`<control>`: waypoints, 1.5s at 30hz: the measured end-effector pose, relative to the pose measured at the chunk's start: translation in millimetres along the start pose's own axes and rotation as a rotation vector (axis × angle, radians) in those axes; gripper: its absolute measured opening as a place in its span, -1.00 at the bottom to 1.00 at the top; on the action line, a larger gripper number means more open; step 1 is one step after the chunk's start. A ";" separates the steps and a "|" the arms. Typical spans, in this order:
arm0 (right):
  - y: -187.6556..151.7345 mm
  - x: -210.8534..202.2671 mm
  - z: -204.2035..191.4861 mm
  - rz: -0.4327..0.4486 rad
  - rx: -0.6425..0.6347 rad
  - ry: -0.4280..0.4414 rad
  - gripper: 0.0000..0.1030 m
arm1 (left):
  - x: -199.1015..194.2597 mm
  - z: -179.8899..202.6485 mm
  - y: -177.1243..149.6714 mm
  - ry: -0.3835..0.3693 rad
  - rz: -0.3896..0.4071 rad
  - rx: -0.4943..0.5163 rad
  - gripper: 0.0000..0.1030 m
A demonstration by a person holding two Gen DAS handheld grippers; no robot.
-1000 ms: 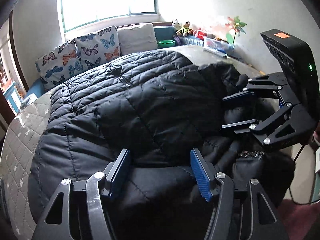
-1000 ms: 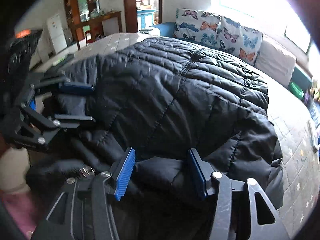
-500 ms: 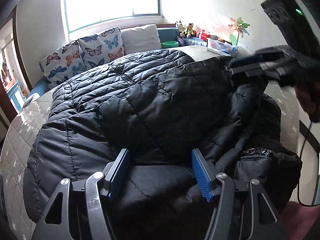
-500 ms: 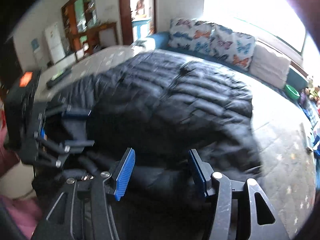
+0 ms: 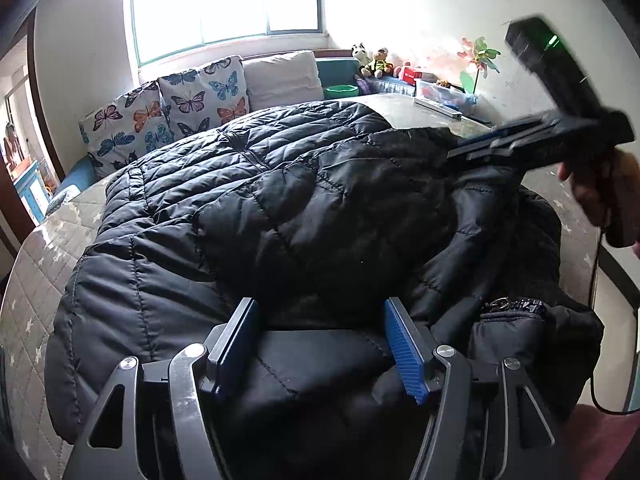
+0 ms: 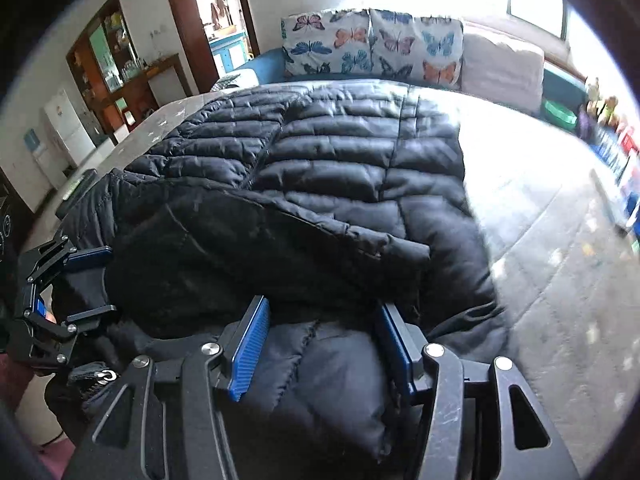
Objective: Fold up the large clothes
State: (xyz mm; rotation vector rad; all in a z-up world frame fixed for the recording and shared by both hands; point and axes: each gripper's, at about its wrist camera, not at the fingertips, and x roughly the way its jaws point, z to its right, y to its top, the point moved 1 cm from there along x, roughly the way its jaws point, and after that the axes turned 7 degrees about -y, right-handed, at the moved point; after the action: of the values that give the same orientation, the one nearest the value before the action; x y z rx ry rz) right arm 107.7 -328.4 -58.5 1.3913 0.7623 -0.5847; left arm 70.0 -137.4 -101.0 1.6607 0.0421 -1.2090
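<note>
Though spread over most of the pale star-quilted mattress [image 5: 36, 280], not yet flat or squared: one large black quilted puffer coat [image 5: 320, 200], zip running up the middle toward the pillows, near hem bunched at the bed's edge. Pinched at that near edge by the left gripper [image 5: 318, 308], jaws partly apart yet closed on a thick padded fold that fills the gap between the blue ribbed pads. Gripped likewise by the right gripper [image 6: 322, 306], clamped on a wad of hem and lining (blurred and edge-on in the left view, carried by a hand [image 5: 600, 192] above the coat's right side). Probably held at two points to stop the slippery bulk sliding while one side panel goes over the body; already lying across the middle, judging by the diagonal flap edge [image 6: 340, 232]. Early in the fold, by that reading.

Further out, at the head of the bed: butterfly-print pillows [image 5: 180, 108] and a plain cream cushion [image 5: 280, 76], propped upright under the window. Beside them a round green bowl [image 5: 340, 90], contents hidden from this angle. Along the right-hand wall a clear plastic box [image 5: 440, 90], packed with coloured bits too small to name. Off toward the doorway, a wooden glass-fronted cabinet [image 6: 112, 56], shelves stocked with what looks like glassware.
</note>
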 end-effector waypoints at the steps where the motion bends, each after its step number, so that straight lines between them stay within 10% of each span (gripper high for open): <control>1: 3.0 -7.1 -4.2 0.021 -0.010 0.009 0.17 | 0.1 0.0 0.3 -0.001 0.000 -0.003 0.35; 13: 18.9 23.4 -66.6 0.004 -0.152 0.039 0.17 | 2.1 -2.0 3.0 0.003 -0.006 -0.007 0.36; 33: -41.9 13.1 -19.6 0.019 -0.070 0.029 0.18 | -42.2 5.7 3.0 -0.080 0.007 -0.016 0.38; 45: -35.2 8.3 -20.9 -0.006 -0.088 0.018 0.18 | -105.5 78.9 -77.4 -0.144 -0.146 0.284 0.75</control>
State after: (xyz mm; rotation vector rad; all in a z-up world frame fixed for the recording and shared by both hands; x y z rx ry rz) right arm 83.6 -310.8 -87.8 1.3147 0.7972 -0.5375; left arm -77.7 -106.8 -76.3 1.8345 -0.1044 -1.4980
